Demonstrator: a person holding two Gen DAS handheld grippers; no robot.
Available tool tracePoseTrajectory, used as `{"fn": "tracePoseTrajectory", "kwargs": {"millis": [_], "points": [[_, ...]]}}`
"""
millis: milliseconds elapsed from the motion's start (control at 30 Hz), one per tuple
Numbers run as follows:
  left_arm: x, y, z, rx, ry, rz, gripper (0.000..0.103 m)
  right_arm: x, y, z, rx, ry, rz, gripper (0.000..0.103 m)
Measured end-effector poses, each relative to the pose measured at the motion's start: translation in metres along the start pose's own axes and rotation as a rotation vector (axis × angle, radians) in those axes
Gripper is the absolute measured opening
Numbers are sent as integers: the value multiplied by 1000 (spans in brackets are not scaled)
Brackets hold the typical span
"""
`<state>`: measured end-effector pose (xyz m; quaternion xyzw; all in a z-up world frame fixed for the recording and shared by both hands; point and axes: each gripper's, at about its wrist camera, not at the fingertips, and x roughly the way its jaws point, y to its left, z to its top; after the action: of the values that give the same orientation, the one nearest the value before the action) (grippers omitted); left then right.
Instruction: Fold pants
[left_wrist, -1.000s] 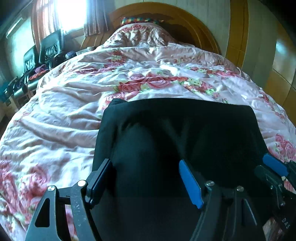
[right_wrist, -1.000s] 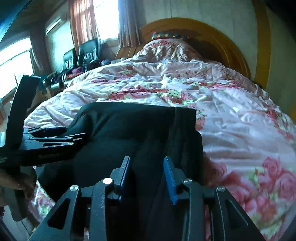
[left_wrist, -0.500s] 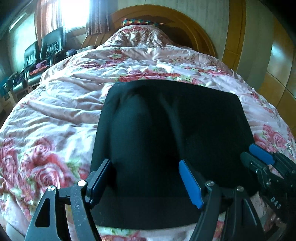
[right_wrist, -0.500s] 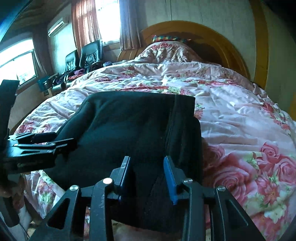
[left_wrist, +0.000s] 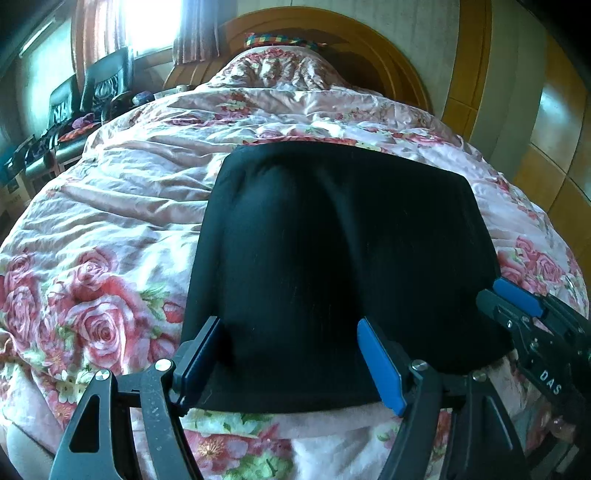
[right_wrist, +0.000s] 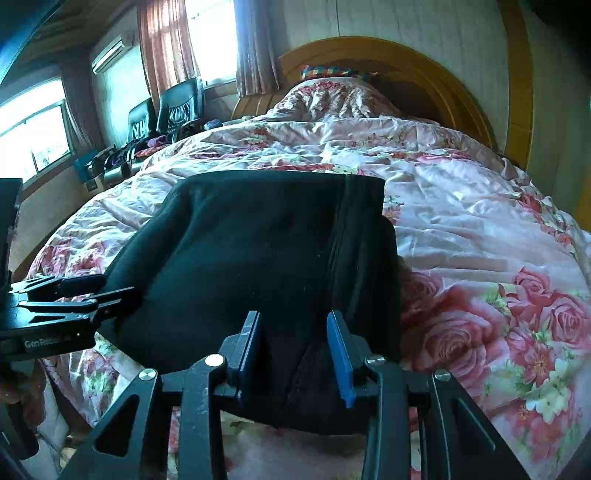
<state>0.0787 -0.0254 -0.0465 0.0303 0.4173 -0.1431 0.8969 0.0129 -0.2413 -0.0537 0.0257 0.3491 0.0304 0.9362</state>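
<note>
Black pants (left_wrist: 343, 251), folded into a thick rectangle, lie on the floral quilt near the bed's foot; the right wrist view shows them too, as pants (right_wrist: 258, 251). My left gripper (left_wrist: 288, 325) stands wide open over their near edge, its fingers straddling the cloth without pressing it. My right gripper (right_wrist: 293, 317) is narrowed on a raised ridge of the pants near their right side, with cloth filling the gap between the pads. The right gripper (left_wrist: 517, 306) also shows at the pants' right edge in the left wrist view, and the left gripper (right_wrist: 74, 291) shows at their left edge.
The pink rose-patterned quilt (left_wrist: 122, 206) covers the whole bed, up to a pillow mound (left_wrist: 280, 70) and a curved wooden headboard (right_wrist: 388, 51). Black chairs (right_wrist: 173, 107) stand by the windows at the left. A wooden wall panel (left_wrist: 554, 122) is at the right.
Both grippers have drawn back toward the foot of the bed, the left more. The pants' near edge and a strip of quilt below it have come into view.
</note>
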Motion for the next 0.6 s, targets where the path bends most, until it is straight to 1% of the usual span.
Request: {"fn": "tracePoseTrajectory", "kwargs": {"millis": [167, 300, 400, 533, 600], "points": [[-9, 12, -4, -7, -9, 16, 75, -6, -4, -3, 24, 4, 12, 39], [-12, 27, -4, -41, -18, 37, 75, -10, -5, -1, 36, -8, 18, 41], [-13, 38, -2, -76, -26, 64, 75, -11, -5, -1, 49, -14, 34, 47], [-7, 56, -1, -139, -5, 72, 75, -10, -5, -1, 41, -18, 31, 49], [-5, 63, -2, -166, -3, 71, 75, -9, -4, -1, 40, -14, 25, 55]]}}
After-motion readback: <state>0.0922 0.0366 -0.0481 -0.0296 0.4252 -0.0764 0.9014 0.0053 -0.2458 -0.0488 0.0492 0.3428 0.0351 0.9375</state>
